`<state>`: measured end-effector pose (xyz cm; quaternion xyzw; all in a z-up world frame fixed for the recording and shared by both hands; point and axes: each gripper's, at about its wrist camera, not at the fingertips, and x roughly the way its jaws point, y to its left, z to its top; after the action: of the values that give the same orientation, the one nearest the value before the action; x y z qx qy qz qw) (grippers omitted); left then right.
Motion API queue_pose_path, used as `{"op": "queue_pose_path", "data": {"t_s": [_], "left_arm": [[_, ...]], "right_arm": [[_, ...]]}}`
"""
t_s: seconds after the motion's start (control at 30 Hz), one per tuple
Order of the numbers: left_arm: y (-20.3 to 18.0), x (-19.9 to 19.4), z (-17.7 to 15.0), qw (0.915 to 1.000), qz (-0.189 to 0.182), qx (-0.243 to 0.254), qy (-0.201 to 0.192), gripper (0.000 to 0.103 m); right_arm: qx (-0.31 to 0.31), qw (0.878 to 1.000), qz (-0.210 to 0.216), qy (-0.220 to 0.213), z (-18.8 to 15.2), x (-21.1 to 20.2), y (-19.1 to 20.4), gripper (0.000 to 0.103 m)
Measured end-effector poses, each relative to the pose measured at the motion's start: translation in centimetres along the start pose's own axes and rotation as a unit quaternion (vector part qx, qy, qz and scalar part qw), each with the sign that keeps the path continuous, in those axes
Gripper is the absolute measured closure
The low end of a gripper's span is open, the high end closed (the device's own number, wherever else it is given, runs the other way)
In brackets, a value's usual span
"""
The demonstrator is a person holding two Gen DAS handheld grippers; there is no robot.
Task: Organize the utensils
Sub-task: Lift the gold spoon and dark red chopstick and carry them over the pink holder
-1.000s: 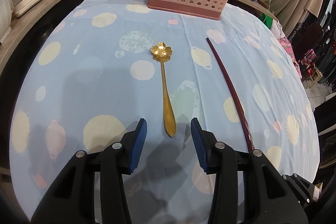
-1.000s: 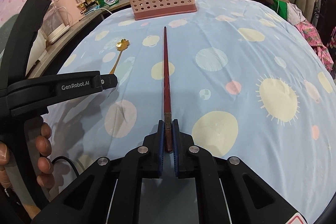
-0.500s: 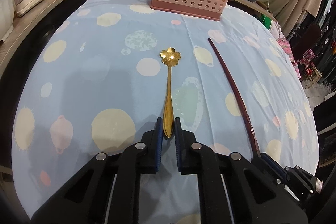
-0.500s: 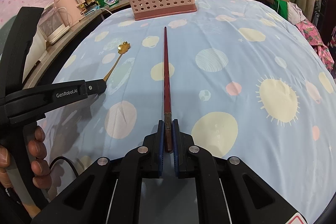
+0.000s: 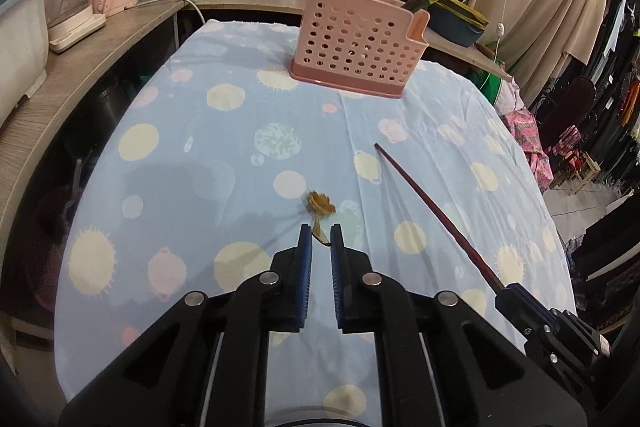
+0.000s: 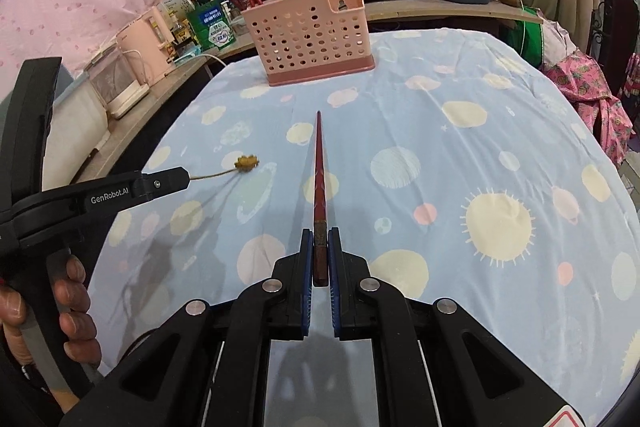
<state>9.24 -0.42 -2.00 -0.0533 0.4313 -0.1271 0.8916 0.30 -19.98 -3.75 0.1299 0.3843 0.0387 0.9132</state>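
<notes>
Both wrist cameras look forward along their own fingers, raised over the spotted tablecloth, facing the pink basket at its far end; both views share it.

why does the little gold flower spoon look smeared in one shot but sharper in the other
Left wrist view: the gold flower-shaped spoon, in the left gripper, shows motion blur and fisheye foreshortening. Right wrist view: seen side-on, the spoon looks crisper, casting a soft shadow on the blue dotted tablecloth.

Left tool clamped, raised; right tool clamped.
</notes>
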Motion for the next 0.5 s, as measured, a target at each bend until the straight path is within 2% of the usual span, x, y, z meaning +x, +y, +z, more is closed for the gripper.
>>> {"op": "queue_pose_path", "data": {"t_s": [0.07,0.5], "left_arm": [[0.0,-0.6,0.6,1.0000,-0.002,-0.001,-0.007,0.102],[-0.6,-2.6,3.4,0.9994,-0.007,0.012,-0.033,0.102]], "right_arm": [[0.005,1.000,0.004,-0.012,0.8,-0.8,-0.1,0.096],[0.031,0.995,0.022,-0.091,6.9,-5.5,-1.1,0.096]]}}
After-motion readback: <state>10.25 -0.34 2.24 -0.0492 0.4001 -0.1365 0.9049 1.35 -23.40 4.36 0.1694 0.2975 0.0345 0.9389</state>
